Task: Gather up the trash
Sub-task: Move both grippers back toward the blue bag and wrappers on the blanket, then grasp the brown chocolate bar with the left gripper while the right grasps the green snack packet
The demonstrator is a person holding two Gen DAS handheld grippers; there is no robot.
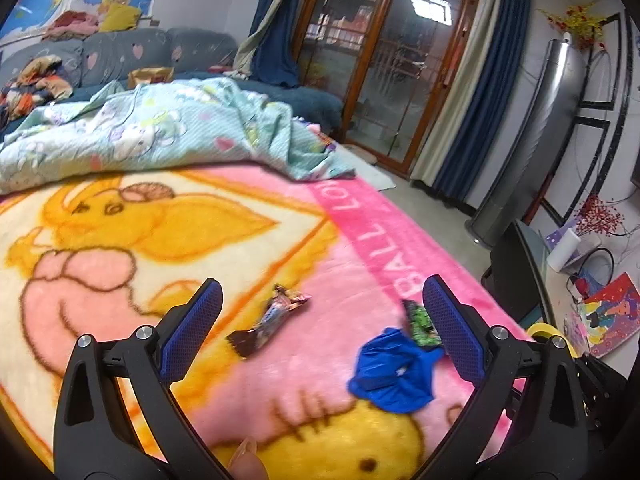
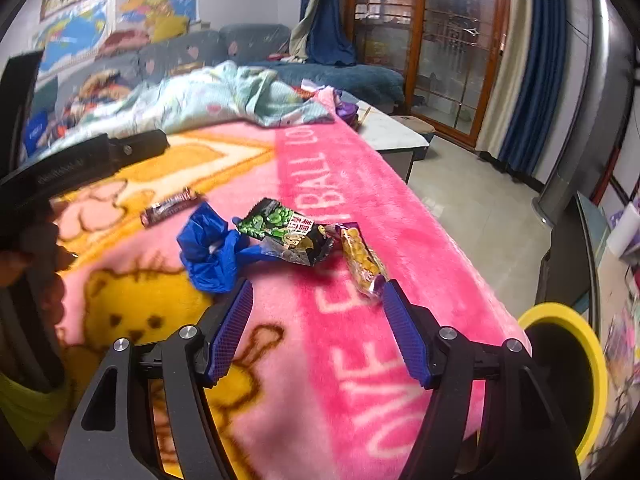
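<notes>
Four pieces of trash noted on pink cartoon blanket, near its edge. Dark candy wrapper lying flat, long axis diagonal in left wrist view, from lower left up to right; print on it too blurred to read. Crumpled blue plastic bag bunched, no clear axis. Green-and-black snack packet touching blue bag, long axis running left to right in right wrist view; red-and-white label with Chinese characters, not legible. Yellow snack packet just beside green packet, long axis running from far end down toward right gripper. Blanket lettering legible in part: "BALL LO" along pink band, "ONE" nearer camera.

Left gripper spread wide, nothing between pads; candy wrapper lying ahead, between finger lines, untouched. Right gripper spread, empty; near end of yellow packet just short of right fingertip. Yellow-rimmed bin beside blanket edge.
</notes>
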